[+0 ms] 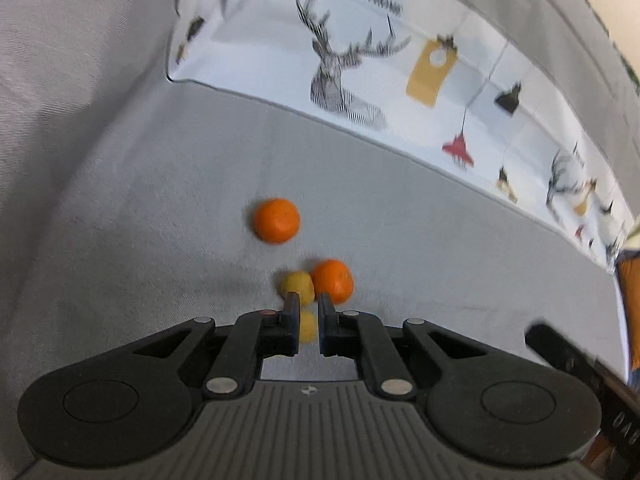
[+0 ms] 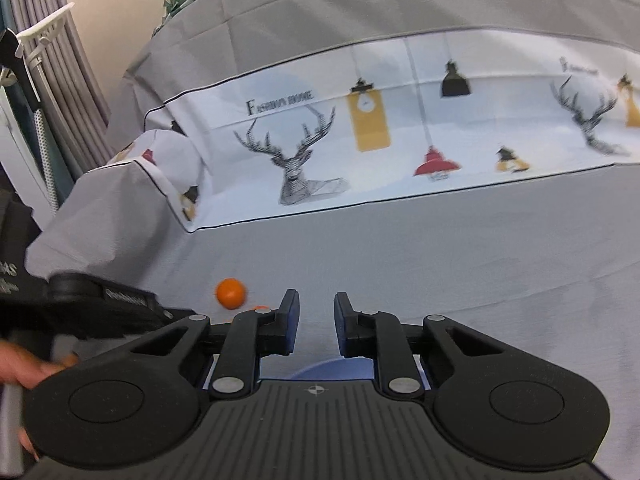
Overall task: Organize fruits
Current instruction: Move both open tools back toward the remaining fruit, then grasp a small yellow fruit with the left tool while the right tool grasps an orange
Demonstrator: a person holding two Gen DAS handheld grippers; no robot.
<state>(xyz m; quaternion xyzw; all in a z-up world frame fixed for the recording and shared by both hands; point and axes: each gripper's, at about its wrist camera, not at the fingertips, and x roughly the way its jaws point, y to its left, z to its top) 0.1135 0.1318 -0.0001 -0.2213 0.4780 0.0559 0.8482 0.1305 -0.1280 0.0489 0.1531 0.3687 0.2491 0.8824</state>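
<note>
In the left wrist view my left gripper [image 1: 308, 300] has its jaws close together around a small yellow fruit [image 1: 307, 326] held between the fingers. Just beyond the fingertips a second yellow fruit [image 1: 298, 286] and an orange [image 1: 333, 281] lie touching on the grey bed sheet [image 1: 160, 220]. Another orange [image 1: 277, 220] lies farther off. In the right wrist view my right gripper [image 2: 316, 300] is open and empty. One orange [image 2: 231, 293] lies to its left, and a sliver of another orange [image 2: 260, 307] shows behind the left finger.
A white deer-print quilt band [image 1: 360, 60] runs across the back, also in the right wrist view [image 2: 380, 132]. A blue bowl rim [image 2: 332, 368] shows under the right gripper. The left gripper's body [image 2: 100, 304] and a hand are at the left. Grey curtains [image 2: 60, 60] hang at left.
</note>
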